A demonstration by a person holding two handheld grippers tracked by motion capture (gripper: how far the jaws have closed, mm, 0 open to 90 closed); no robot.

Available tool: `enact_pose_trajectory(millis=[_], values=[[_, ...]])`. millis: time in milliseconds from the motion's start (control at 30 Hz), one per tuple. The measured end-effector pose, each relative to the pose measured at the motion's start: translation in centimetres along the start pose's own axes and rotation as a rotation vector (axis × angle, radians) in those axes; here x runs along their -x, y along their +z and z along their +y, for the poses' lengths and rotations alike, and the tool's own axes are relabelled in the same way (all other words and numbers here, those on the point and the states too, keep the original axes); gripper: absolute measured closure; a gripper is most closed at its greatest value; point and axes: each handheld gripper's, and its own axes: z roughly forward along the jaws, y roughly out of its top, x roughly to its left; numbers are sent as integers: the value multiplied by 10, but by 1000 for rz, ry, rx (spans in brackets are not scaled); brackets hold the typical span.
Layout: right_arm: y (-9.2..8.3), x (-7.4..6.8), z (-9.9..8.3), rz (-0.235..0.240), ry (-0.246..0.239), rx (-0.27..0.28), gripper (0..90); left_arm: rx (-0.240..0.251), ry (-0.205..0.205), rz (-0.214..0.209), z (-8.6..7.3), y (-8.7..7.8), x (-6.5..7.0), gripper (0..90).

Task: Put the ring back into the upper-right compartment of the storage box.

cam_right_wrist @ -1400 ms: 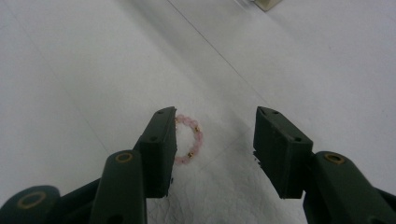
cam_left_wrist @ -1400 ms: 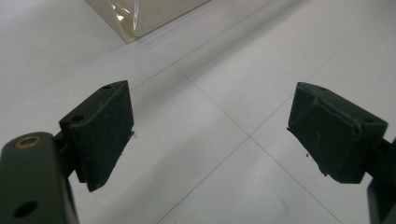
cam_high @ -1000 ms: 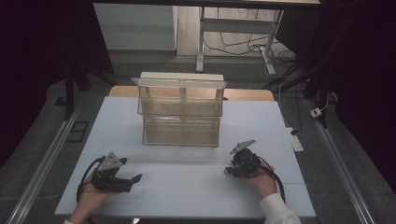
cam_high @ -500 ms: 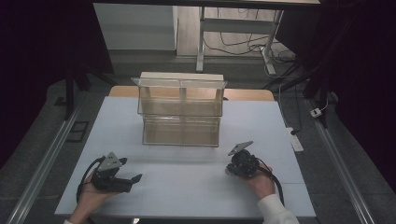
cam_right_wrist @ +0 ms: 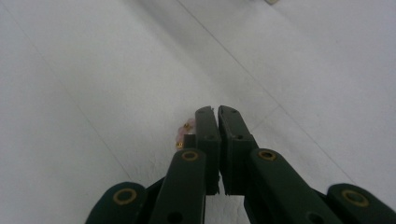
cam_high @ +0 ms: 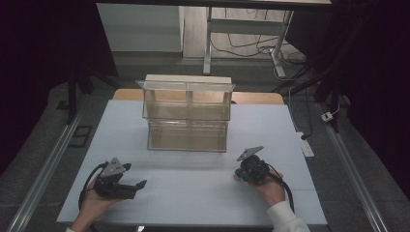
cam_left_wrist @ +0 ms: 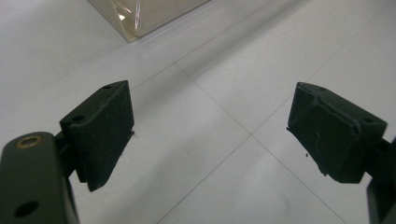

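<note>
Your left gripper rests on the table at its near left, your right gripper at its near right. The two-tier clear box stands beyond and between them.

Clear two-tier acrylic organizer upright at white table's far middle; desk legs, cables beyond.

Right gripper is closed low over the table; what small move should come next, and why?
Probably a slight lift of the right gripper. Its jaws stand shut just above the white table, and a small pink-and-gold thing peeks out beside one jaw; whether it is pinched cannot be told. A short rise would show that. The left gripper sits open and empty.
</note>
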Motion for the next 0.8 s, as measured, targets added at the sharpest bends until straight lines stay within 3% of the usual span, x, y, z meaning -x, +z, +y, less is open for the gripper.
enact_pose_trajectory(millis=[800], values=[[-20,1,2,-6,0,77,870,0,-2,3,-1,-1,-1,144]])
